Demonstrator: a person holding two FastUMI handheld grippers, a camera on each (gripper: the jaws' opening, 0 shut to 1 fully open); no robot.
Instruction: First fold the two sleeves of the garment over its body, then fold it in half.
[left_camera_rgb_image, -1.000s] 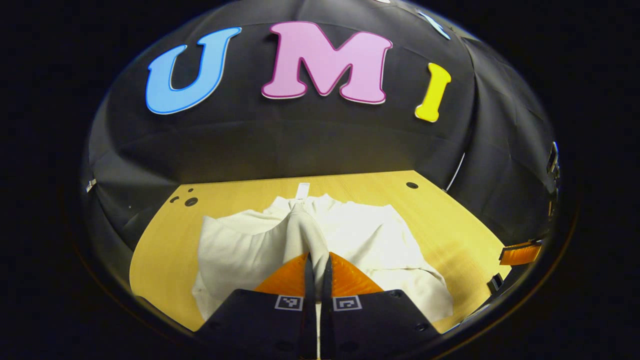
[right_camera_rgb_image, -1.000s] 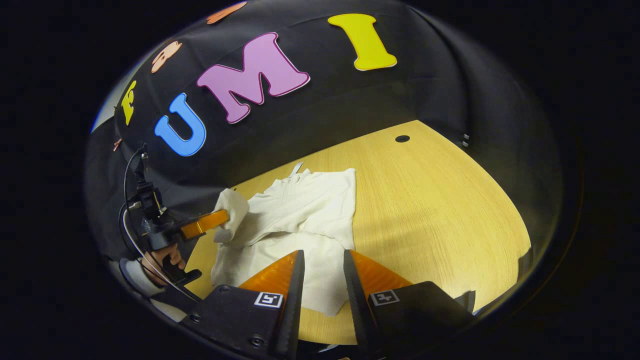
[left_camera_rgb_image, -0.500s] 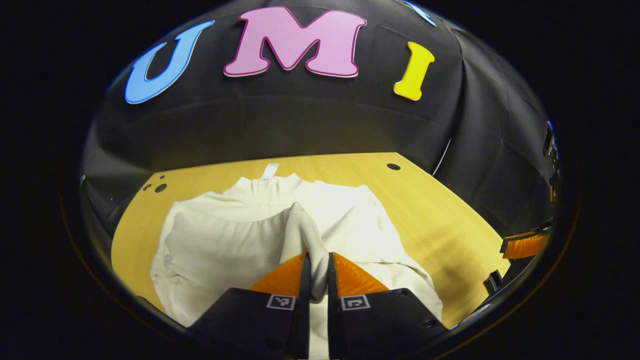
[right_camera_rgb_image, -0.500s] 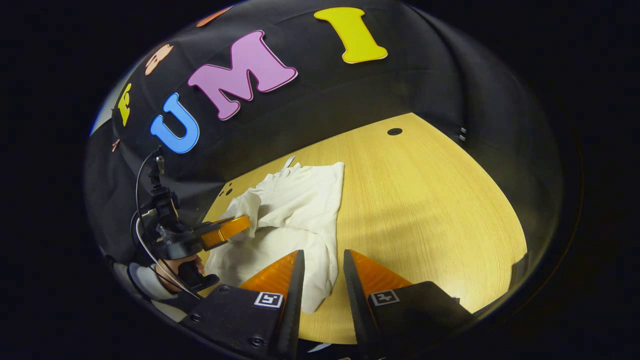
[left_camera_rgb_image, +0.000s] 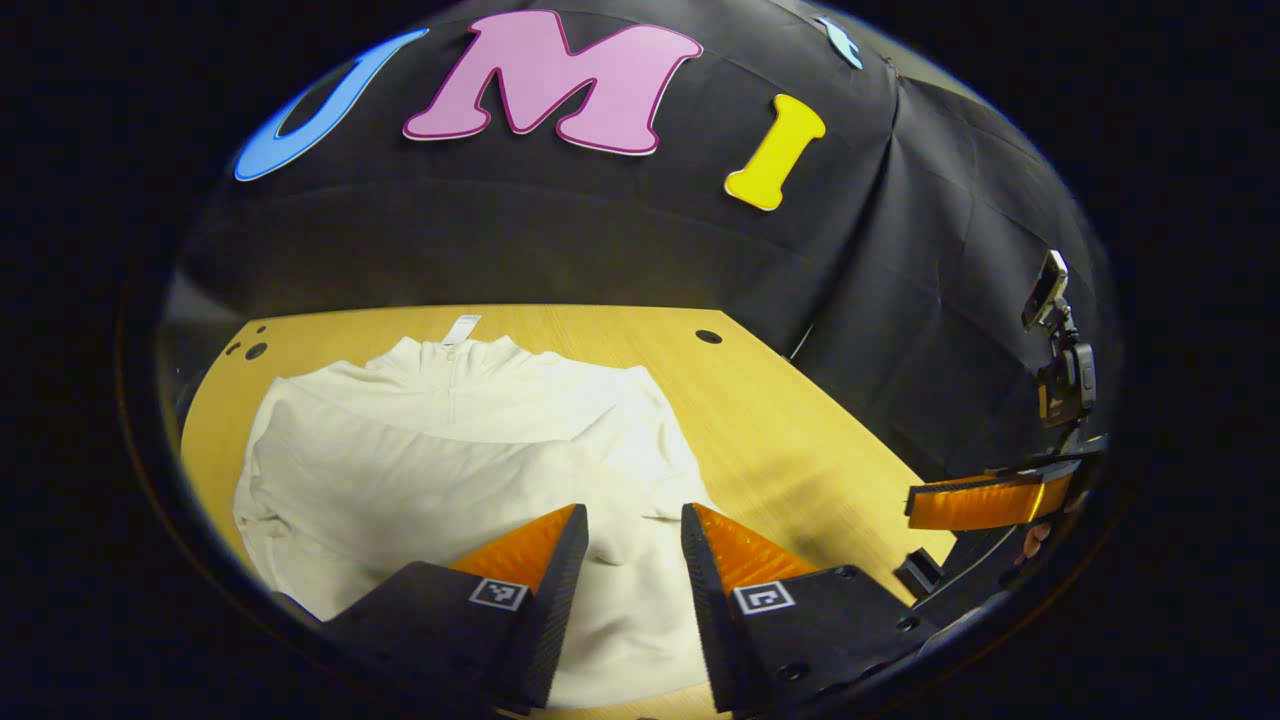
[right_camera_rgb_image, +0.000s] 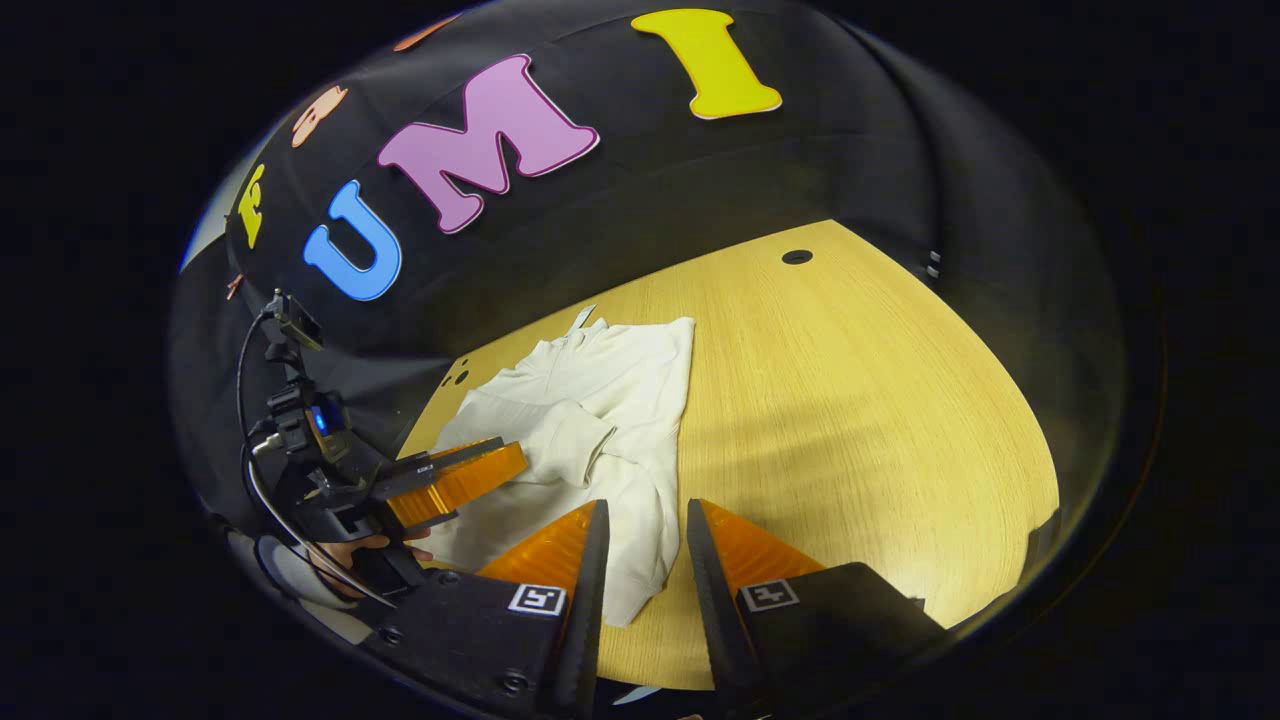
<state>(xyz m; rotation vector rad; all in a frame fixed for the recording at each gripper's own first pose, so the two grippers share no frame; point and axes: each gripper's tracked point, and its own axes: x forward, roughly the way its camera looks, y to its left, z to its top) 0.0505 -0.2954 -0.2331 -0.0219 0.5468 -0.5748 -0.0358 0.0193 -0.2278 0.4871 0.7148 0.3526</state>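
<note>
A white long-sleeved garment (left_camera_rgb_image: 440, 450) lies flat on the wooden table (left_camera_rgb_image: 800, 440), collar toward the wall. In the right gripper view one sleeve (right_camera_rgb_image: 572, 438) of the garment (right_camera_rgb_image: 620, 380) rests folded across its body, cuff near the middle. My left gripper (left_camera_rgb_image: 632, 522) hovers open just above the garment's lower part, holding nothing; it also shows in the right gripper view (right_camera_rgb_image: 462, 478), held by a hand (right_camera_rgb_image: 345, 552). My right gripper (right_camera_rgb_image: 645, 515) stands open over the garment's near right corner, nothing between its fingers; it appears at the left gripper view's right edge (left_camera_rgb_image: 985, 502).
The table (right_camera_rgb_image: 860, 400) has bare wood to the right of the garment, with a round cable hole (right_camera_rgb_image: 797, 257) near its far corner and small holes (left_camera_rgb_image: 250, 350) at the far left. Black cloth walls close in the back and sides.
My left gripper has opened and let go of the sleeve, which now lies folded on the garment's body. It has drawn back and turned rightward. My right gripper has barely moved.
</note>
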